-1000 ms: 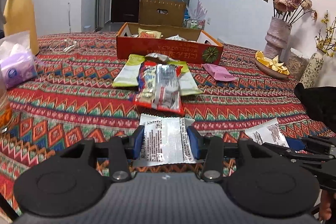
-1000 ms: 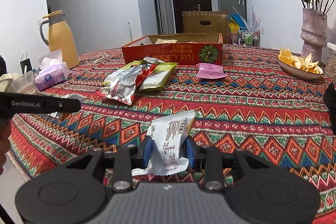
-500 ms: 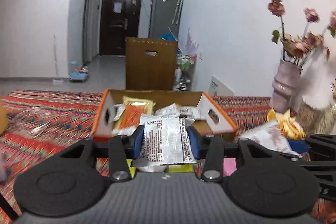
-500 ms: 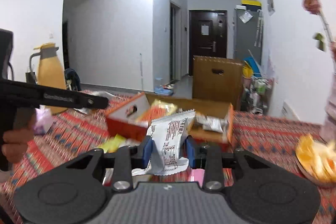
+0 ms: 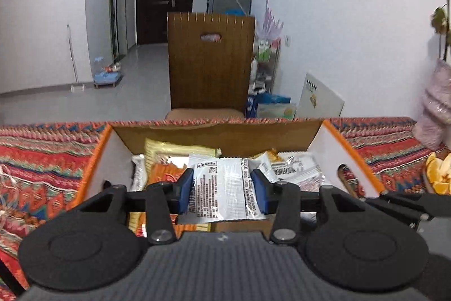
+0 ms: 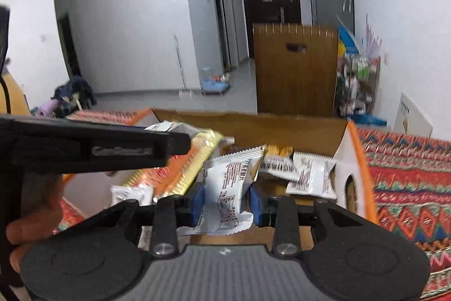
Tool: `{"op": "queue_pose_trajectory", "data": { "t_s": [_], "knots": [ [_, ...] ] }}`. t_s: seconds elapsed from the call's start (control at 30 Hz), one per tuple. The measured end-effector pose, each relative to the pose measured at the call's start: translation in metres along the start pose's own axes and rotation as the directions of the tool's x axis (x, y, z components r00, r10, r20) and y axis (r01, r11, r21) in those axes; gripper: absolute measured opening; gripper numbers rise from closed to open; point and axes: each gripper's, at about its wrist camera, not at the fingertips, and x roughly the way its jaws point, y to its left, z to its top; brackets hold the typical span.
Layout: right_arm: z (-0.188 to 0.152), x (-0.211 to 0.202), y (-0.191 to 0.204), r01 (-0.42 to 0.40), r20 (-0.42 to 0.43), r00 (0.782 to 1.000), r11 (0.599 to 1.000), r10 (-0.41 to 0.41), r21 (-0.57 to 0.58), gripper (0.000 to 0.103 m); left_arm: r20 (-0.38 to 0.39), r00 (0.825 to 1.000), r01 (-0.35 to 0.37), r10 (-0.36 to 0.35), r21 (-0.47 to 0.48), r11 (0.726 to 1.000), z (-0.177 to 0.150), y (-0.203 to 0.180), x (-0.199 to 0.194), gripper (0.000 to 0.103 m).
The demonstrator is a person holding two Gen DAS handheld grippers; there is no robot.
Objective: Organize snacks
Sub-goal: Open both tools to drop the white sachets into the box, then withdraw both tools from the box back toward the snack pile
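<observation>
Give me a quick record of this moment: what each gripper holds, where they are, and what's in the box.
left gripper: shut on a flat white snack packet
right gripper: shut on a crumpled white packet
position: both over the open cardboard box
box contents: several packets, including a yellow-orange one
surface: patterned tablecloth

The left black two-finger gripper (image 5: 222, 195) and right black two-finger gripper (image 6: 225, 202) are both clamping white printed snack packets, side by side.

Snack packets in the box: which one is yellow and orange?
The big yellow-and-orange crinkly packet lying at the left side of the orange cardboard box. The other packets showing are white with printed text.
</observation>
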Motion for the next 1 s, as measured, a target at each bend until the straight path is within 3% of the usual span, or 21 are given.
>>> {"op": "queue_pose_trajectory", "data": {
  "t_s": [0.13, 0.17, 0.23, 0.47, 0.67, 0.77, 0.83, 1.0],
  "knots": [
    [-0.008, 0.02, 0.002, -0.019, -0.033, 0.999, 1.0, 0.019, -0.001, 0.037, -0.051, 0.998, -0.037, 0.035, -0.033, 0.999, -0.009, 0.005, 0.023, 0.049],
    [-0.011, 0.021, 0.002, -0.018, -0.039, 0.999, 1.0, 0.018, -0.004, 0.04, -0.058, 0.998, -0.03, 0.029, -0.033, 0.999, -0.01, 0.006, 0.024, 0.051],
    [-0.013, 0.021, 0.004, -0.021, -0.039, 0.999, 1.0, 0.021, -0.006, 0.057, -0.056, 0.998, -0.006, 0.004, -0.037, 0.999, -0.012, 0.007, 0.024, 0.065],
    [-0.004, 0.0, 0.004, -0.004, -0.008, 1.0, 1.0, 0.004, -0.004, 0.057, -0.017, 1.0, -0.019, 0.018, -0.053, 0.998, -0.001, 0.018, 0.0, 0.068],
    [0.007, -0.053, 0.006, 0.019, 0.06, 0.998, 1.0, -0.018, -0.011, 0.059, 0.036, 0.999, -0.026, 0.027, -0.04, 0.999, 0.004, 0.025, -0.058, 0.077],
    [0.007, -0.087, 0.014, 0.037, 0.089, 0.996, 0.999, -0.033, -0.037, 0.062, 0.078, 0.994, -0.071, 0.07, 0.002, 0.997, 0.0, 0.02, -0.099, 0.078],
    [0.003, -0.114, 0.019, 0.054, 0.111, 0.993, 0.997, -0.048, -0.054, 0.067, 0.114, 0.988, -0.103, 0.1, 0.023, 0.994, -0.007, 0.018, -0.127, 0.084],
    [-0.016, -0.176, 0.03, 0.112, 0.155, 0.983, 0.991, -0.099, -0.079, 0.075, 0.182, 0.979, -0.109, 0.095, 0.064, 0.992, -0.036, 0.011, -0.204, 0.096]
  ]
}}
